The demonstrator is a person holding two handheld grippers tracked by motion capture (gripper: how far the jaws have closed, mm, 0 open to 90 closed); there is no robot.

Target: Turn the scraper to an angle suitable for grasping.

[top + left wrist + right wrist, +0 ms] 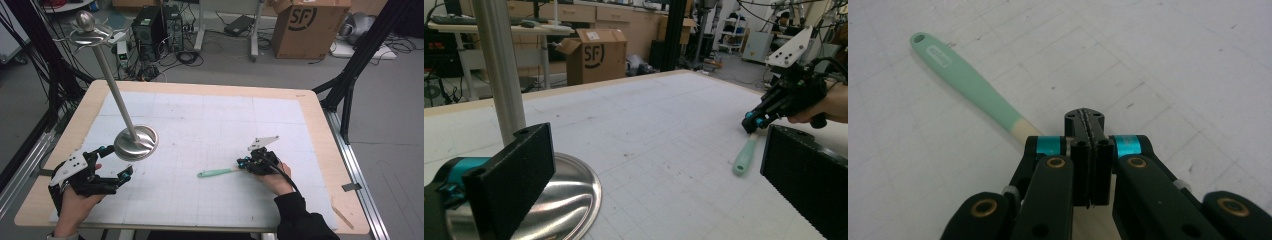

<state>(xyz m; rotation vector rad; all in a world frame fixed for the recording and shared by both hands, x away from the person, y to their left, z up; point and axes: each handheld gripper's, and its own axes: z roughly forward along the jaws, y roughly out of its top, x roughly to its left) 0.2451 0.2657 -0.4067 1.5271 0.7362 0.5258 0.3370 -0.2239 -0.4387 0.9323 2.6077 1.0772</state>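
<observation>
My right gripper (243,163) has its jaws pressed together on the pale end of a mint-green utensil (216,173), perhaps a brush or spatula; I can't tell which, because the jaws hide its working end. Its handle (965,82) lies flat on the white gridded mat (210,125), pointing away from my hand toward the table's middle, so I judge I'm gripping low at the neck to lift it by one end, leaving free the hanging hole (918,38) at the far tip. My left gripper (127,173) rests with its jaws wide apart and nothing between them, just beside the round base (136,142) of a steel hanging stand (112,85), probably ready to steady it. I count one utensil, one stand with one ball top (85,21), two grippers, and one cardboard box (310,27) on the floor beyond.
</observation>
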